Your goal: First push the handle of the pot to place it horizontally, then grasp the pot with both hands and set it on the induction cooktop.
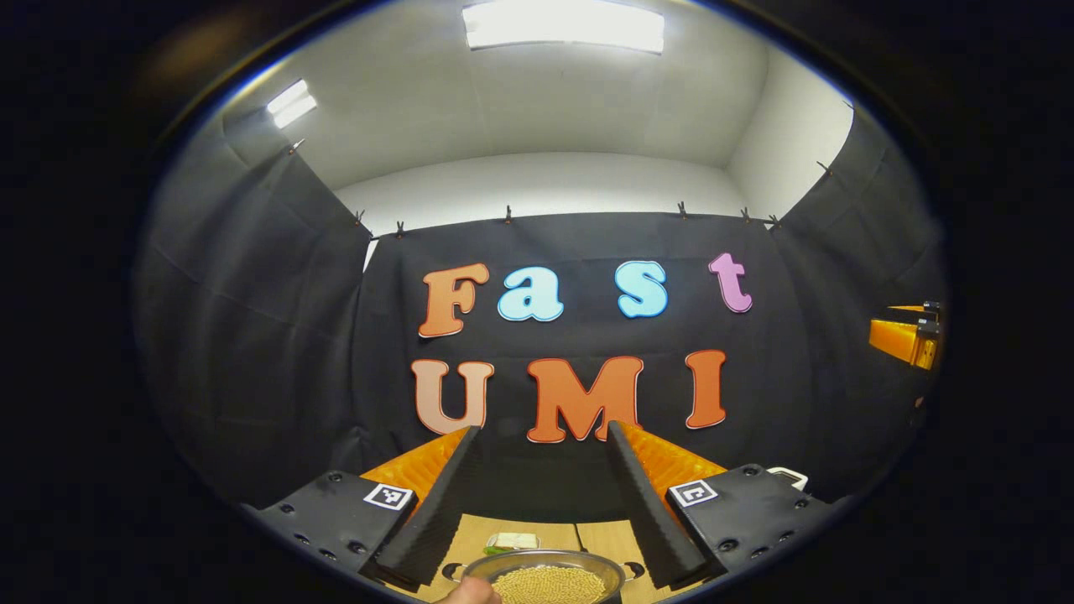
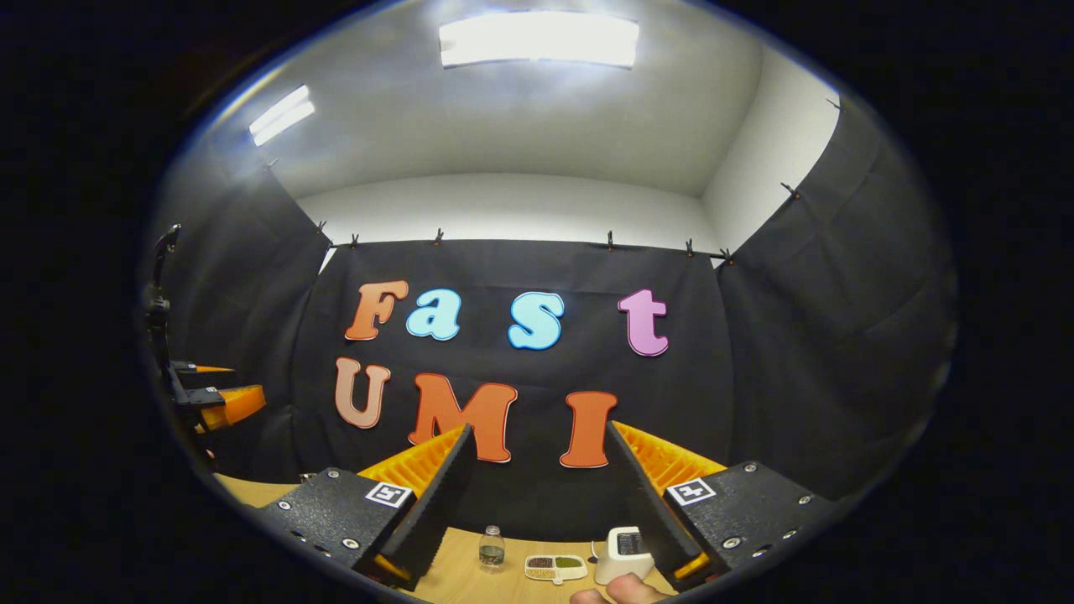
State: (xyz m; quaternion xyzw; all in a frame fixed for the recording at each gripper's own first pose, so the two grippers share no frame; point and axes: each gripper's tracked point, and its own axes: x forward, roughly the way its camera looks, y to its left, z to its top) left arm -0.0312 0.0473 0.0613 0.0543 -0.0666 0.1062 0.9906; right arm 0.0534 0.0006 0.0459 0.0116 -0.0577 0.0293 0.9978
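Two grippers are up at chest height, both spread wide with nothing between their fingers. Nearest, under the left gripper (image 1: 541,503), sits the pot (image 1: 545,575) on the wooden table (image 1: 600,537), a shallow steel pan filled with small pale grains; a fingertip (image 1: 470,592) shows at its near rim. Small loop handles stick out on either side, the left one (image 1: 453,571) and the right one (image 1: 635,570) both just visible. I'd expect it to be fairly heavy with that filling, stiff, slick on the metal wall, and quick to spill if tipped, so the two handles look like the places to take hold, lifted level. Just beyond it lies a small pale packet (image 1: 513,541). Under the right gripper (image 2: 537,503) the table holds a little glass jar (image 2: 492,546), a divided dish (image 2: 555,567) and a white device (image 2: 621,554). The cooktop I cannot make out.
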